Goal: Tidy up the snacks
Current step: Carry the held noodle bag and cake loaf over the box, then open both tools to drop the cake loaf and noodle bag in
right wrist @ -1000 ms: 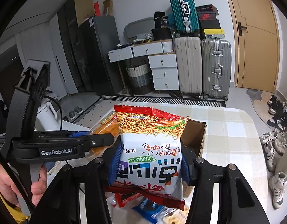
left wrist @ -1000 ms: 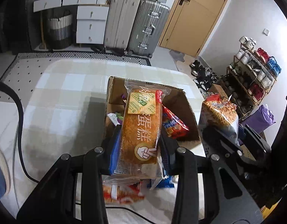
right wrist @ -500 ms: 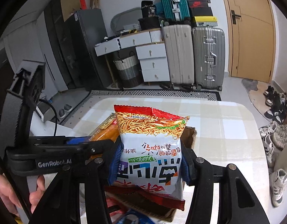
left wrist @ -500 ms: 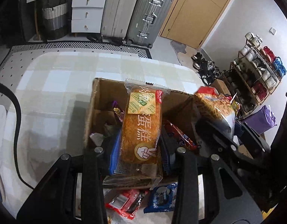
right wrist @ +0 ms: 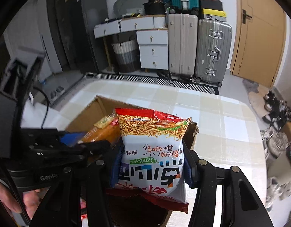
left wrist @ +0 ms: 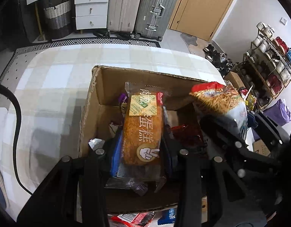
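left fingers point(left wrist: 142, 151) grip cake pack point(left wrist: 142, 130) lengthwise | right fingers point(right wrist: 151, 167) grip noodle bag point(right wrist: 152, 151) inverted

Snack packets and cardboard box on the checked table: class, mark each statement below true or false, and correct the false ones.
1. The left gripper is shut on a cake packet. True.
2. The right gripper is open and holds nothing. False: it is shut on a noodle snack bag.
3. The cardboard box has nothing in it. False: a red packet and other wrappers lie inside.
4. Both held packets hang over the open box. True.
5. The box stands on the floor. False: it stands on the checked table.
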